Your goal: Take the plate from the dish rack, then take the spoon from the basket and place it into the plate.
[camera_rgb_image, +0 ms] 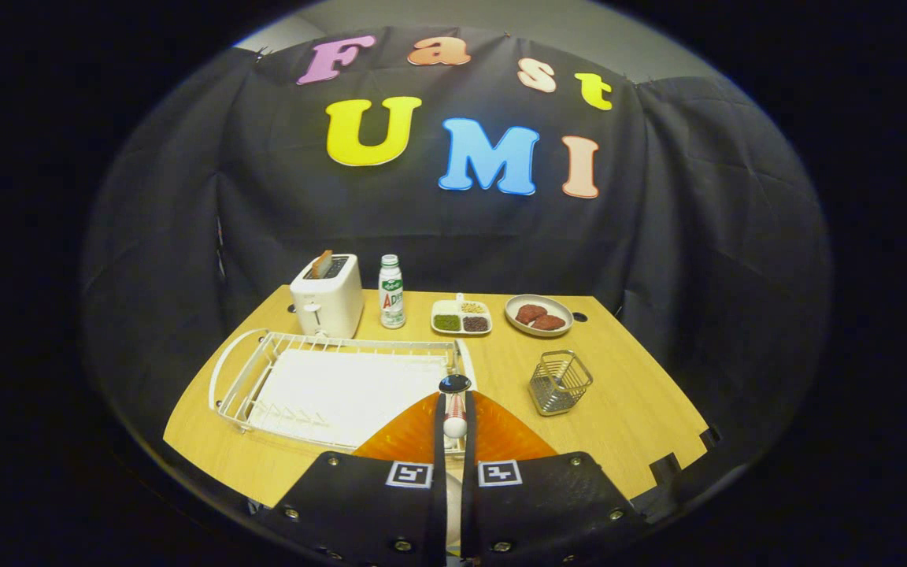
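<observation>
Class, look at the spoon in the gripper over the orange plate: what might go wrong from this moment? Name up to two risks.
1. The gripper pinches the thin spoon upright between its fingers; released like this, it may topple or bounce off the plate.
2. The plate sits against the dish rack; a spoon dropped too far forward could land in the rack instead.

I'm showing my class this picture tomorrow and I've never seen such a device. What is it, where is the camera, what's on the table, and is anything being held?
A person carries a hand-held two-finger claw; the camera rides on it, looking forward along the fingers. They are closed on a spoon, held above an orange plate just ahead. On the wooden table are a white dish rack, a small wire basket, a toaster, a bottle, a tray of seeds and a dish of patties.
</observation>
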`<move>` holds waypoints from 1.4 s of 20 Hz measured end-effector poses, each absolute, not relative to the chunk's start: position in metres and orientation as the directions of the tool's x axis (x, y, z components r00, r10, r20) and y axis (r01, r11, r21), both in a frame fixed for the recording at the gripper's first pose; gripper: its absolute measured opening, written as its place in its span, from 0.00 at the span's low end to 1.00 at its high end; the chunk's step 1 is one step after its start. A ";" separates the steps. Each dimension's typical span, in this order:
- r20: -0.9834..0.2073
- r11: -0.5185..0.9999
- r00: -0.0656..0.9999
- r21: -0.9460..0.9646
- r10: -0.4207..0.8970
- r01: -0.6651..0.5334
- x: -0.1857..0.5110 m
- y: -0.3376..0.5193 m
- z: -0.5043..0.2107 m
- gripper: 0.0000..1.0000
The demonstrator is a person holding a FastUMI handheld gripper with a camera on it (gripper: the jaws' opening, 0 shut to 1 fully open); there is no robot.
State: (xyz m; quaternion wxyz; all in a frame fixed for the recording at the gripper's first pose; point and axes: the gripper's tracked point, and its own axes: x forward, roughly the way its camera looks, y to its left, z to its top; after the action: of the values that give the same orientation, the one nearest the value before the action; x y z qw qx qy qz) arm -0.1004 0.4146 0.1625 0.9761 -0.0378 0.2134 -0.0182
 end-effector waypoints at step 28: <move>-0.609 0.986 0.789 -0.070 0.079 -0.153 -0.170 0.449 0.065 0.07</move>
State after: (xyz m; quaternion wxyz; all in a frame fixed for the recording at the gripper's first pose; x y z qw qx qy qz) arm -0.1697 0.4494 0.0647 0.9441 -0.0579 0.3187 0.0613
